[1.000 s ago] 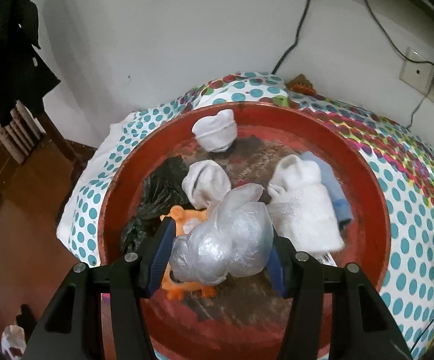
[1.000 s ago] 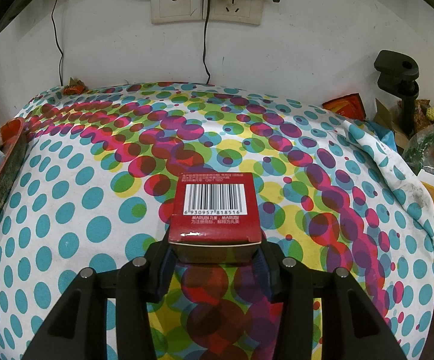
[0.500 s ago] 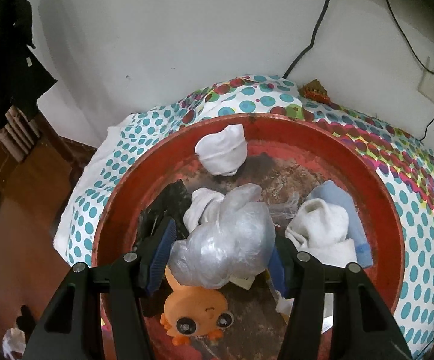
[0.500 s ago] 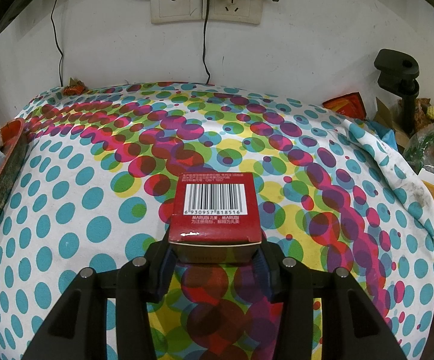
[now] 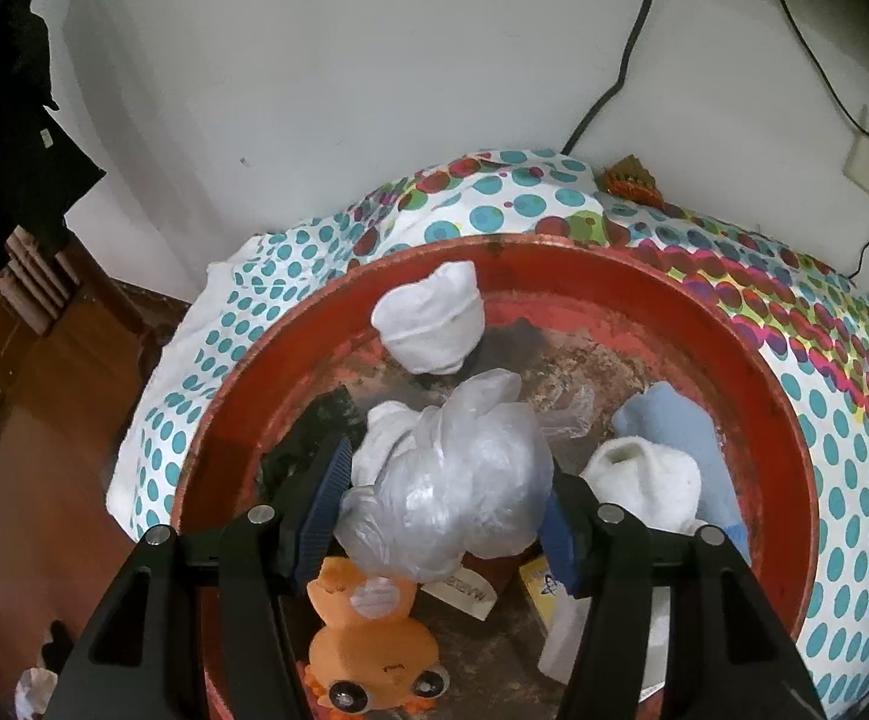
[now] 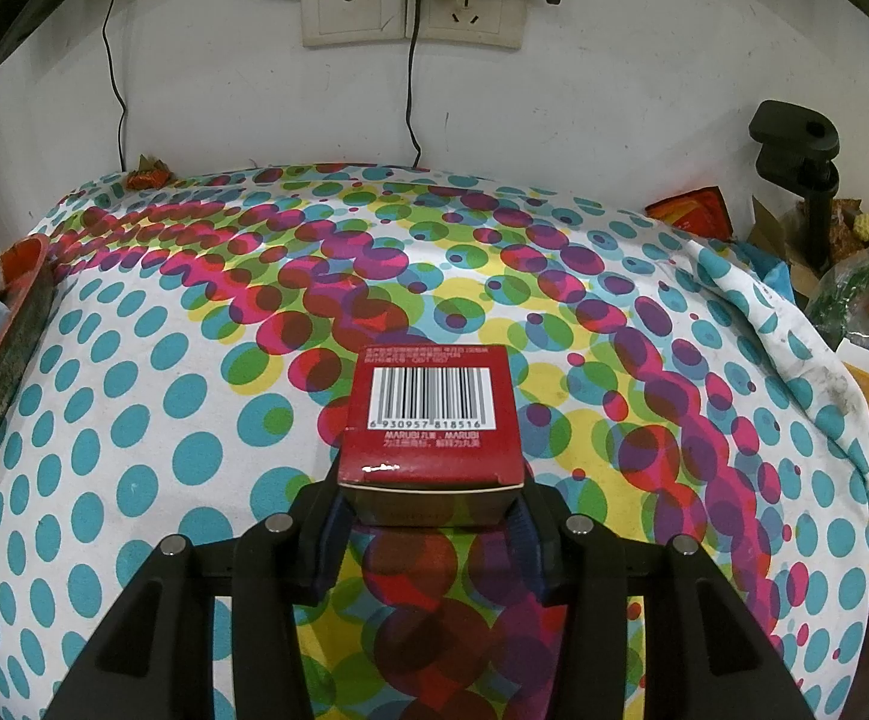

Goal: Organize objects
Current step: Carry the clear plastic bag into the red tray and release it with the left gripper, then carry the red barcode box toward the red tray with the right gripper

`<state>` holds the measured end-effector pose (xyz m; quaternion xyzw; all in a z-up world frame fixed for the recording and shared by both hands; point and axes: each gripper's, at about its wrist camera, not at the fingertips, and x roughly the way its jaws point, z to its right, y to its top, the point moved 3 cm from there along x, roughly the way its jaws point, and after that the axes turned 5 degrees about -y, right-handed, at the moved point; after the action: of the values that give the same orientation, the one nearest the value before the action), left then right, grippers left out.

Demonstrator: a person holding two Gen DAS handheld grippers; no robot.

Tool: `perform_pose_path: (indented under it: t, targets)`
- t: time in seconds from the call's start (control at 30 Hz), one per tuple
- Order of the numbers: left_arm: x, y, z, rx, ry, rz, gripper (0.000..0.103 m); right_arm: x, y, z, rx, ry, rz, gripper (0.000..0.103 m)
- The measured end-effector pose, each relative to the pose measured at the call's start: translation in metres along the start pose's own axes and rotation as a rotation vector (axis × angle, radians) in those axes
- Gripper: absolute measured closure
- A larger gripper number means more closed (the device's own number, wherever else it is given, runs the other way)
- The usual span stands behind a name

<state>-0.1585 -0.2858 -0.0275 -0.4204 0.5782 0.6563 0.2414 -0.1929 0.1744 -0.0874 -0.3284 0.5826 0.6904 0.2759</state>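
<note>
The crumpled clear plastic bag sits pinched between the blue pads of the left tongs, closed onto its sides, above the inside of the round red basin; below the bag lies an orange toy figure with two round eyes, partly covered by the bag, and just beside it a white label and a small yellow box; a rolled white sock rests near the basin's far wall, another white bundle shows just behind the bag, touching it, and a dark crumpled thing lies by the left pad; to the right a white sock leans on a pale blue cloth; the basin stands on the spotted cloth that covers the worktop, with a white wall and a black cable behind.

In the right wrist view the red box with a barcode on its upper face is clamped by its sides in the right tongs, which are closed on its near end; whether its base touches the dotted cloth I cannot tell; the basin's rim shows at the far left, well apart from the box; wall sockets with plugs sit above, and a black clamp and clutter stand at the right edge.
</note>
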Motion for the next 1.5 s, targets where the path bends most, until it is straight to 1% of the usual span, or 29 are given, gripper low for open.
perform_pose_path:
  t: [0.07,0.1,0.23,0.33,0.47,0.6,0.63,0.7,0.73,0.83,1.0,1.17,1.23,1.33,1.4,1.5]
  targets:
    - [0.002,-0.002,0.0,-0.008,-0.019,-0.01,0.044,0.0,0.0,-0.001,-0.001,0.0,0.0,0.057]
    - [0.003,-0.004,0.001,-0.011,-0.025,-0.017,0.04,0.0,0.0,-0.001,-0.001,-0.001,0.0,0.057]
    - [0.003,-0.007,0.0,-0.02,-0.018,-0.02,0.028,0.0,0.0,-0.002,-0.001,0.0,0.0,0.057]
    - [0.001,-0.009,-0.002,-0.022,-0.013,-0.019,0.022,0.0,0.0,-0.002,-0.004,-0.004,0.001,0.057]
    - [-0.005,-0.015,-0.002,-0.008,0.003,-0.009,0.019,0.0,0.0,-0.001,-0.009,-0.01,0.002,0.057]
    - [-0.017,-0.022,0.001,0.013,0.004,0.008,0.012,0.0,0.001,-0.001,-0.013,-0.015,0.003,0.057]
    - [-0.02,-0.024,0.001,0.015,0.005,0.014,0.012,-0.001,0.001,-0.001,-0.014,-0.017,0.003,0.057]
    - [-0.029,-0.03,0.003,0.024,-0.005,0.027,0.01,-0.001,0.001,-0.001,-0.015,-0.019,0.003,0.057]
    - [-0.032,-0.031,0.003,0.028,-0.007,0.032,0.007,-0.001,0.001,-0.002,-0.015,-0.019,0.003,0.057]
    - [-0.044,-0.037,0.004,0.042,-0.013,0.054,0.004,-0.001,0.001,-0.002,-0.018,-0.022,0.004,0.057]
    - [-0.06,-0.049,0.001,0.069,0.011,0.085,0.002,-0.001,0.001,-0.002,-0.023,-0.029,0.005,0.057]
    - [-0.065,-0.067,-0.004,0.077,-0.012,0.083,0.001,-0.001,0.002,-0.003,-0.026,-0.031,0.006,0.057]
    - [-0.065,-0.072,-0.004,0.091,0.001,0.085,0.001,-0.002,0.002,-0.002,-0.026,-0.032,0.006,0.057]
    - [-0.07,-0.081,-0.004,0.116,0.026,0.115,0.001,-0.002,0.002,-0.003,-0.022,-0.027,0.004,0.057]
    - [-0.072,-0.085,-0.004,0.125,0.026,0.125,0.001,-0.002,0.003,-0.003,-0.024,-0.029,0.004,0.057]
    - [-0.075,-0.088,-0.006,0.111,0.015,0.147,0.001,-0.002,0.003,-0.003,-0.027,-0.034,0.005,0.057]
